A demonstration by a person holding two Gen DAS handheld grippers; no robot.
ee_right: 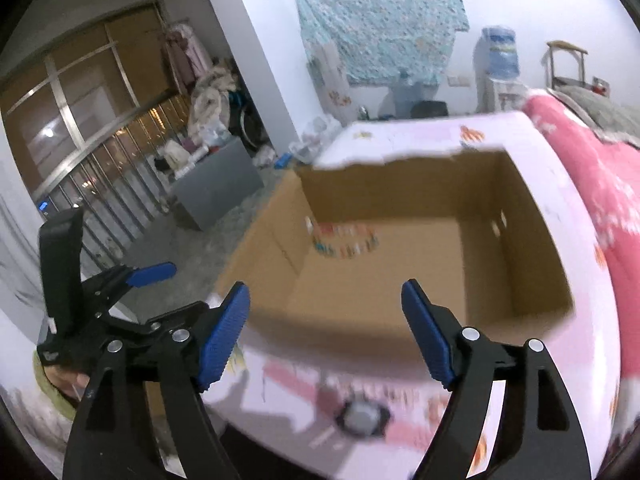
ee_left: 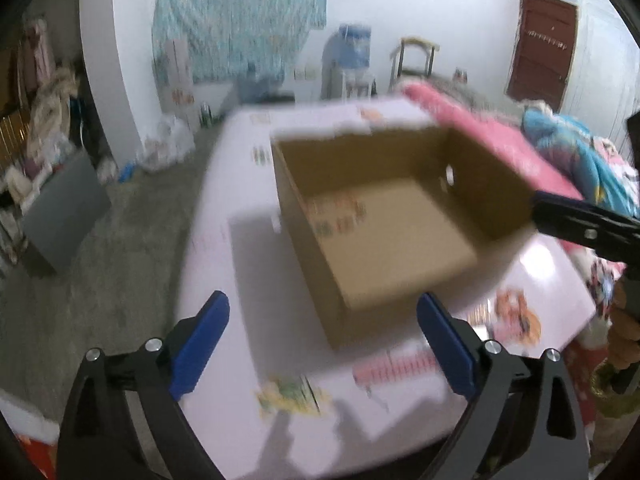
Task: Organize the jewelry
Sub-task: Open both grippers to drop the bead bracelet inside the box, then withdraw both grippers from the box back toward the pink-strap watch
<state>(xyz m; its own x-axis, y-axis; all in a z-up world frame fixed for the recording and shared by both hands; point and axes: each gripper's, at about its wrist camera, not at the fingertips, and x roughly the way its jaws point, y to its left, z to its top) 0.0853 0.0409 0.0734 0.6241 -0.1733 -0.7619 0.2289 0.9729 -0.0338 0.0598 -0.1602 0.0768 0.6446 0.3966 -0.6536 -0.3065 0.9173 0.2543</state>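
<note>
Both tools stand wide apart with nothing between them: the left gripper (ee_left: pixel 322 340) and right gripper (ee_right: pixel 326 332) hover over the pale patterned table (ee_left: pixel 280 420). Beyond sits the open brown cardboard box (ee_right: pixel 400 272), small colourful jewelry pieces (ee_right: pixel 344 240) on its floor. Only the right view shows a dark round object (ee_right: pixel 362 418) on the table's near edge.

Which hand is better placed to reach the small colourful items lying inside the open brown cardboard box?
Probably the right. Its tongs, open and empty, face the open brown cardboard box near its front rim, with the small colourful items straight ahead. The left tongs, also open, sit off the box's side.
</note>
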